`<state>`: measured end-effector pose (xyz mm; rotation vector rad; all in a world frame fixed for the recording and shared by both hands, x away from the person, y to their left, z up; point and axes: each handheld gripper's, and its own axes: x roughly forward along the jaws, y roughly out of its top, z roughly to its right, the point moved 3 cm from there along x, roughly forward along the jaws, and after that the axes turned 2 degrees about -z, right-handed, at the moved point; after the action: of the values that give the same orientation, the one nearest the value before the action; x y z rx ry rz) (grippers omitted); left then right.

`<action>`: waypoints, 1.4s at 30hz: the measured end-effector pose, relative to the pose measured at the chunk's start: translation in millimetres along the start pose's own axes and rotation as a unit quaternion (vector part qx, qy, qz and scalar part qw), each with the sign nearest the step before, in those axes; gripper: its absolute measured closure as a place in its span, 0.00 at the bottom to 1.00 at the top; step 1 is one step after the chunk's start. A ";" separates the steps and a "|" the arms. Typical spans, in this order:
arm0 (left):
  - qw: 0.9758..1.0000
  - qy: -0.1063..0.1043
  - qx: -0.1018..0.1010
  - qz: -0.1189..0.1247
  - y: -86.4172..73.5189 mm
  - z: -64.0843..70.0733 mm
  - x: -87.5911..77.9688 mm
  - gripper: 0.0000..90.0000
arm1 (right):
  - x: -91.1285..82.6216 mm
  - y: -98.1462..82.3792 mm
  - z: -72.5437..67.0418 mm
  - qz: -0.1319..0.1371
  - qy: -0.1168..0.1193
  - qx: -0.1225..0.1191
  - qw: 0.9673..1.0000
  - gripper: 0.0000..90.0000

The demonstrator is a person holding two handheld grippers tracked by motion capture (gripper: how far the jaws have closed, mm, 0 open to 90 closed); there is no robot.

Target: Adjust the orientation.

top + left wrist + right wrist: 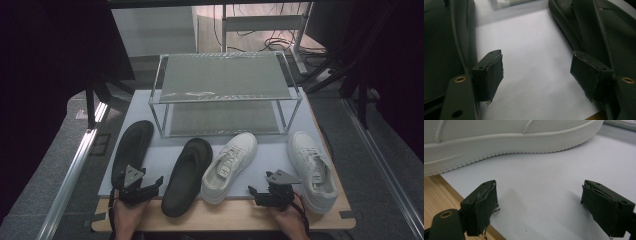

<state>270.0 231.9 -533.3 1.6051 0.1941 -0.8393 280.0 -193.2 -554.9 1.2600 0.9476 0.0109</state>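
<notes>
— Left claw (150, 184) stands agape with nothing in it, low over the white mat (160, 160), between two black slippers: one (131, 146) at its ten o'clock, the other (187, 175) at two.

— And the right claw (260, 192)?

— Wide open and empty too, with a white sneaker (230, 165) at its eleven o'clock.

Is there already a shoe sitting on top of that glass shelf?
No: in the high view the shelf bears nothing, while both black slippers and both white sneakers lie on the mat in front.
</notes>
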 end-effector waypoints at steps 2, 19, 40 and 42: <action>1.000 0.002 -0.001 0.001 0.8 -0.7 -0.6 0.29 | 0.0 0.0 0.0 0.000 0.000 0.000 1.000 0.15; 1.000 0.010 -0.011 0.007 21.5 -24.1 -10.9 0.47 | 0.3 0.2 0.2 0.000 0.000 0.000 1.000 0.15; 0.998 0.025 -0.044 -0.025 39.1 -67.6 6.9 0.65 | 0.4 0.3 0.3 0.000 0.000 0.001 1.000 0.16; 0.998 0.027 -0.045 -0.031 41.5 -70.0 9.1 0.67 | 0.4 0.3 0.3 0.000 0.000 0.001 1.000 0.16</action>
<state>328.2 283.2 -507.1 1.5438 0.3170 -0.8235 280.5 -193.2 -554.9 1.2615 0.9474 0.0105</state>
